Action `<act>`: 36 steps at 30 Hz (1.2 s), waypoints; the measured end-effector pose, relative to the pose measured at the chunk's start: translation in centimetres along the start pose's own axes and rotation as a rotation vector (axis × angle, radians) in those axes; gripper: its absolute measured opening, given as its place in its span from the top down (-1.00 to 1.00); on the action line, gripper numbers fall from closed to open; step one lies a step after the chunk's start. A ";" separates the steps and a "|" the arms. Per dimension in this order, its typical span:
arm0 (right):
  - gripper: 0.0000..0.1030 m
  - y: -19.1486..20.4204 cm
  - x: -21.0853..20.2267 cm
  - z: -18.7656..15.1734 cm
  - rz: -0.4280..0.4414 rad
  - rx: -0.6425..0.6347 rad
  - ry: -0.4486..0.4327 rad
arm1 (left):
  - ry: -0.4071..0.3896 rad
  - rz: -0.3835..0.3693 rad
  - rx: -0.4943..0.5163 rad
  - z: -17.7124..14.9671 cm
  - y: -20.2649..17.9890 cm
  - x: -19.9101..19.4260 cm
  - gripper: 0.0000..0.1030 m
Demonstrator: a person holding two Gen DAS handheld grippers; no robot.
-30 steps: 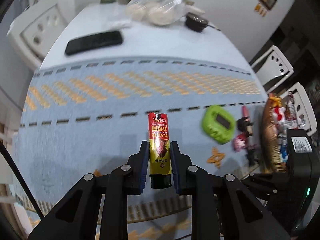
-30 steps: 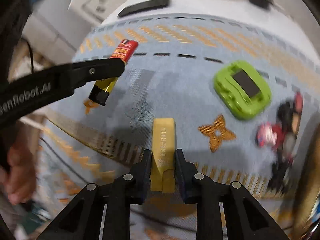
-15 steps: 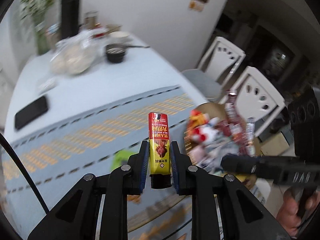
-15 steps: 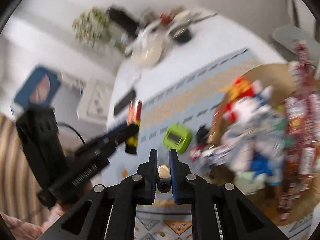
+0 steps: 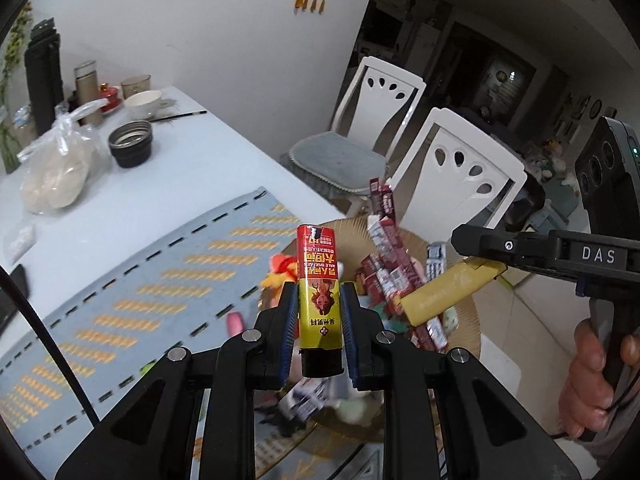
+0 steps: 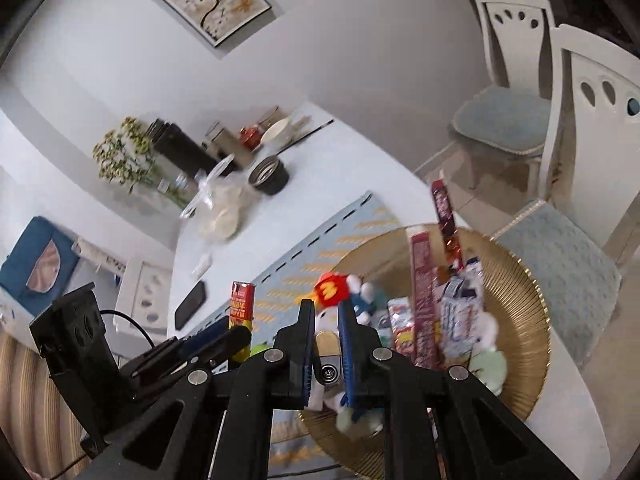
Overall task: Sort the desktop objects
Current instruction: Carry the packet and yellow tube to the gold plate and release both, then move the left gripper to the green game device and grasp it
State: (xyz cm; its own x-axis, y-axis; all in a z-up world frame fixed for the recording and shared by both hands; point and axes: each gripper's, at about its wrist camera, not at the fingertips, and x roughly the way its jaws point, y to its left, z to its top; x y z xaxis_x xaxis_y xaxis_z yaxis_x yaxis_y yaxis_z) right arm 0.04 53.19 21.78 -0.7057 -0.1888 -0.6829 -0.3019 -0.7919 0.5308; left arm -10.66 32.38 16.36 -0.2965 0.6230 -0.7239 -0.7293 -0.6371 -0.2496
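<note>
My left gripper (image 5: 319, 300) is shut on a red and yellow tube (image 5: 319, 276) with a black cap, held upright above the near side of a round gold tray (image 5: 464, 312). My right gripper (image 6: 325, 322) is shut on a yellow lighter (image 6: 328, 364); in the left wrist view the lighter (image 5: 444, 290) hangs tilted over the tray. The tray (image 6: 532, 320) holds snack packets (image 6: 424, 300), small toys and a red and yellow figure (image 6: 330, 290). The tube (image 6: 241, 306) and the left gripper (image 6: 224, 340) show at the left of the right wrist view.
A blue and orange patterned mat (image 5: 140, 292) covers the white table. A bag of buns (image 5: 56, 172), a dark tin (image 5: 131, 148), cups and a black phone (image 6: 191, 310) lie further back. Two white chairs (image 5: 460, 176) stand beside the table.
Both grippers have lifted their objects off the mat and swung right, over the gold tray. The green timer and small toys on the mat have mostly dropped out of view.
</note>
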 end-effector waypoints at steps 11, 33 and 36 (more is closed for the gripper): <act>0.28 -0.7 1.4 1.7 -0.045 0.070 -0.066 | 0.103 -0.210 -0.263 0.0 3.2 3.9 0.10; 0.28 4.9 3.2 -1.7 0.028 -0.112 0.106 | 0.027 -0.025 -0.338 -2.8 6.2 -2.6 0.09; 0.27 6.1 3.7 -2.7 0.039 -0.138 0.135 | 0.016 -0.017 -0.355 -3.3 6.8 -3.3 0.09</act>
State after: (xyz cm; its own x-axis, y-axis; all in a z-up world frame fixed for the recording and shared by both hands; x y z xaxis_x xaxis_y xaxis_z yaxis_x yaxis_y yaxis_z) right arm -2.68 46.10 21.07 -0.6199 -0.2898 -0.7292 -0.1789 -0.8526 0.4909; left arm -12.65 24.48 14.95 -0.2744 0.6291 -0.7272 -0.4735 -0.7466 -0.4672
